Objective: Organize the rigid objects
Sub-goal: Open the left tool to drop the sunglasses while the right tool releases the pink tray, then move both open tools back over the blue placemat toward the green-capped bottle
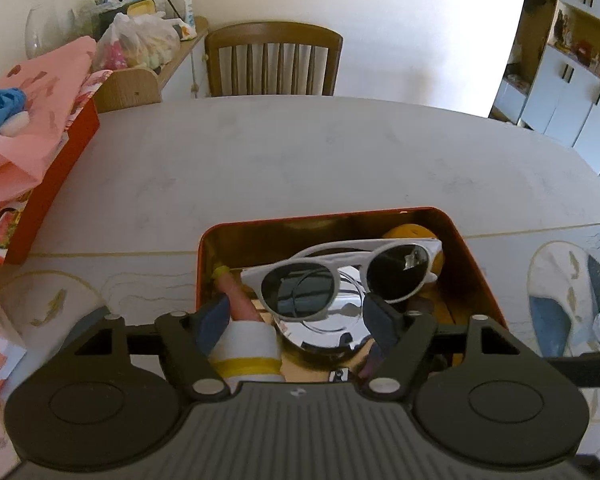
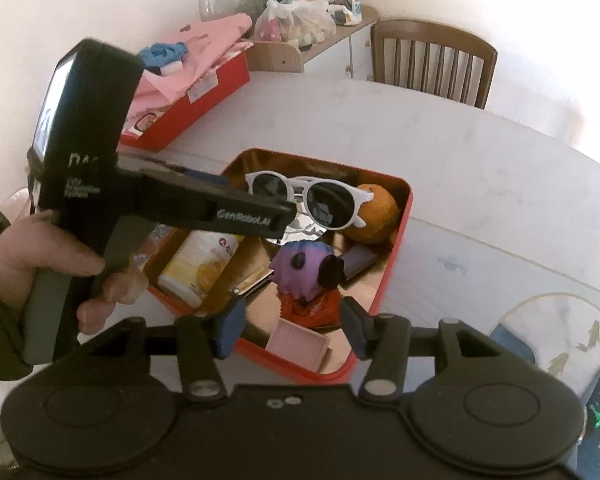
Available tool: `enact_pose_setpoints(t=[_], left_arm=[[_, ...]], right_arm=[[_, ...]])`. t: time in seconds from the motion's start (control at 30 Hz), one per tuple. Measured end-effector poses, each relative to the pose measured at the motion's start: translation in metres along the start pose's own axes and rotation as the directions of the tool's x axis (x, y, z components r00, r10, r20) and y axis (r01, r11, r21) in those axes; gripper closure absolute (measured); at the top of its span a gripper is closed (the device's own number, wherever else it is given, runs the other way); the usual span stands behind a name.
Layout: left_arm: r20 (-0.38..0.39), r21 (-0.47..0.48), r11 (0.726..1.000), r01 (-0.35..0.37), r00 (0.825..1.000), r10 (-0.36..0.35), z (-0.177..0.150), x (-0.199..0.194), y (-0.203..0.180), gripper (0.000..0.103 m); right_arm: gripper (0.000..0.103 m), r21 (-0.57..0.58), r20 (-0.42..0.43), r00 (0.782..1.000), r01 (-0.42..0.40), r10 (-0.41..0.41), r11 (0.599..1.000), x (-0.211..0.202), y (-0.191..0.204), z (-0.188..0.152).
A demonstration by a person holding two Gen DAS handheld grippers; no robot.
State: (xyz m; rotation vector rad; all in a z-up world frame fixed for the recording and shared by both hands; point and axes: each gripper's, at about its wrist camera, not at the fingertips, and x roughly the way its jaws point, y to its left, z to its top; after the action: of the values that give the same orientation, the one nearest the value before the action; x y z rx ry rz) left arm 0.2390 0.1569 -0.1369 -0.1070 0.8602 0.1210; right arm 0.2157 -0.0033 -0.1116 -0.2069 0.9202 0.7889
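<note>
A red tin box (image 1: 478, 276) (image 2: 396, 264) stands on the white table, full of objects. White sunglasses (image 1: 348, 276) (image 2: 308, 196) lie on top of a shiny round lid (image 1: 328, 320), next to an orange ball (image 2: 374, 216). My left gripper (image 1: 296, 320) is open over the box, its fingers on either side of the sunglasses' near rim, not touching them as far as I can see. My right gripper (image 2: 292, 324) is open and empty above the box's near corner. Inside also lie a purple toy (image 2: 304, 272), a white and yellow can (image 2: 200, 264) and a pink tray (image 2: 298, 342).
A red carton (image 1: 56, 184) (image 2: 204, 96) with pink paper sits at the table's left. A wooden chair (image 1: 274, 60) (image 2: 432, 60) stands at the far edge. A cluttered shelf (image 1: 140, 28) runs along the wall. White mats (image 2: 556, 336) lie at the right.
</note>
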Motion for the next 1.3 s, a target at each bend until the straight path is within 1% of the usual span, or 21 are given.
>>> enact_pose_setpoints(t=[0.07, 0.37, 0.4, 0.47, 0.57, 0.7, 0.77, 0.9, 0.97, 1.03, 1.1, 1.17, 1.3], left_arm=[[0.007, -0.009, 1.0, 0.0, 1.0, 0.0, -0.002, -0.007, 0.0, 0.03], [0.08, 0.009, 1.0, 0.006, 0.997, -0.007, -0.009, -0.05, -0.015, 0.03], [0.087, 0.011, 1.0, 0.004, 0.996, -0.005, -0.009, -0.054, -0.018, 0.03], [0.102, 0.014, 1.0, 0.005, 0.995, -0.007, -0.01, -0.063, -0.024, 0.03], [0.121, 0.015, 1.0, 0.014, 0.993, -0.016, -0.011, -0.074, -0.033, 0.03], [0.143, 0.02, 0.999, 0.033, 0.989, -0.035, -0.013, -0.087, -0.05, 0.025], [0.15, 0.028, 0.999, 0.039, 0.988, -0.043, -0.014, -0.092, -0.061, 0.024], [0.152, 0.037, 0.998, 0.055, 0.986, -0.06, -0.018, -0.097, -0.085, 0.021], [0.152, 0.036, 0.997, 0.066, 0.986, -0.07, -0.019, -0.097, -0.097, 0.021], [0.153, 0.034, 0.996, 0.078, 0.985, -0.082, -0.021, -0.096, -0.109, 0.021], [0.156, 0.037, 0.995, 0.092, 0.983, -0.096, -0.022, -0.094, -0.12, 0.021], [0.153, 0.053, 0.995, 0.087, 0.984, -0.094, -0.024, -0.09, -0.135, 0.021], [0.143, 0.061, 0.993, 0.102, 0.984, -0.11, -0.027, -0.082, -0.16, 0.021]], right_arm=[[0.044, 0.001, 0.013, 1.0, 0.001, -0.001, 1.0, -0.007, -0.001, -0.001], [0.039, -0.002, 0.074, 0.997, -0.005, 0.005, 1.0, -0.042, -0.008, -0.007], [0.038, -0.004, 0.082, 0.997, -0.006, 0.006, 1.0, -0.045, -0.009, -0.008], [0.033, -0.007, 0.095, 0.995, -0.007, 0.008, 1.0, -0.053, -0.012, -0.011], [0.03, -0.015, 0.112, 0.994, -0.007, 0.009, 1.0, -0.065, -0.017, -0.016], [0.026, -0.026, 0.135, 0.991, 0.005, -0.002, 1.0, -0.08, -0.026, -0.028], [0.022, -0.027, 0.143, 0.99, 0.011, -0.007, 1.0, -0.087, -0.032, -0.034], [0.015, -0.022, 0.159, 0.987, 0.029, -0.025, 0.999, -0.102, -0.05, -0.049], [0.008, -0.01, 0.165, 0.986, 0.042, -0.039, 0.999, -0.109, -0.062, -0.057], [0.004, 0.006, 0.169, 0.985, 0.046, -0.046, 0.999, -0.115, -0.074, -0.065], [0.003, 0.025, 0.169, 0.984, 0.05, -0.054, 0.998, -0.12, -0.089, -0.074], [0.002, 0.054, 0.166, 0.984, 0.061, -0.069, 0.997, -0.124, -0.107, -0.083], [0.002, 0.103, 0.157, 0.98, 0.105, -0.12, 0.989, -0.127, -0.142, -0.097]])
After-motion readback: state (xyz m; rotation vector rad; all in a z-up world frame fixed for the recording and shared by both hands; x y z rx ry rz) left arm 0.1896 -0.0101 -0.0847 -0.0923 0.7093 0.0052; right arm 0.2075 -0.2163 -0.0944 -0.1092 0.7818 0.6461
